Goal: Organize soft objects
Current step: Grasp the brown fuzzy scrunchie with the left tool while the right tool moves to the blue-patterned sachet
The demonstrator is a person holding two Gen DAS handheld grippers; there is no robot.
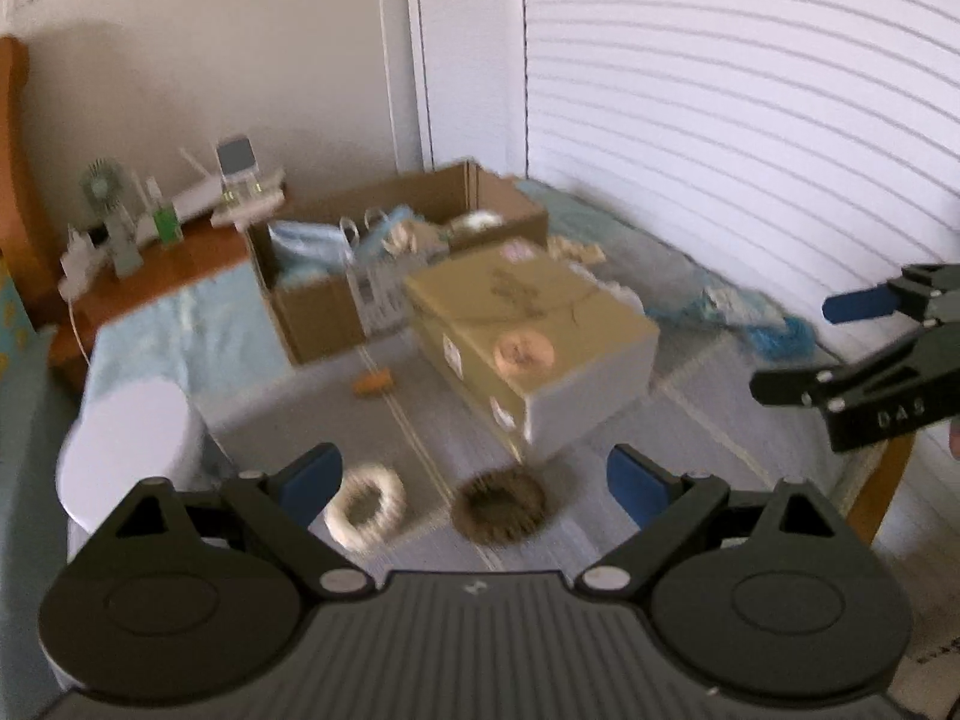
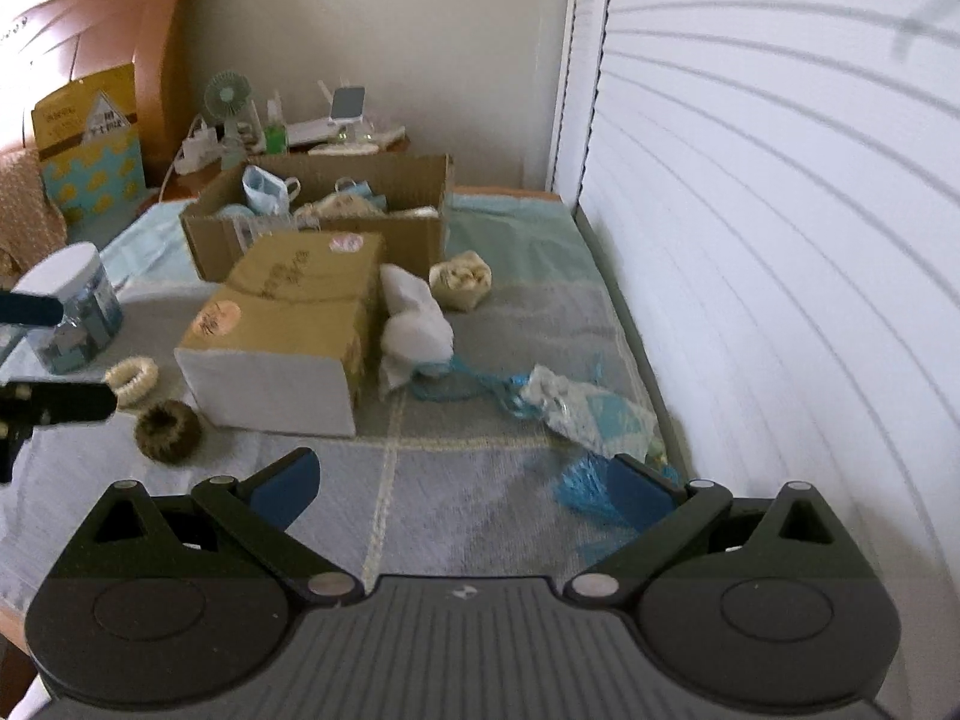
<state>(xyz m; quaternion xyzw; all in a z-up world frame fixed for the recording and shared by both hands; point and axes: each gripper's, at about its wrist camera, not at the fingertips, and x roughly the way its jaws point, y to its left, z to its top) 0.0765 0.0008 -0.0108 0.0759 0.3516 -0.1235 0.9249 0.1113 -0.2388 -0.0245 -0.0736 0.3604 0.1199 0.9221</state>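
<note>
My left gripper (image 1: 474,483) is open and empty above a brown fuzzy scrunchie (image 1: 501,507) and a white scrunchie (image 1: 366,504) on the bed. My right gripper (image 2: 462,483) is open and empty over the grey blanket (image 2: 480,516), beside blue mesh fabric (image 2: 585,489) and a crumpled plastic bag (image 2: 585,408). Both scrunchies also show in the right wrist view, brown (image 2: 168,423) and white (image 2: 132,381). A white plush item (image 2: 414,321) and a beige soft item (image 2: 461,279) lie by a closed box (image 2: 282,324). An open cardboard box (image 2: 318,210) holds face masks and soft things.
A white-lidded jar (image 2: 75,306) stands left on the bed. A wooden nightstand (image 1: 162,264) carries a small fan, bottles and a router. White shutters (image 2: 780,240) run along the right. The right gripper shows in the left wrist view (image 1: 840,348).
</note>
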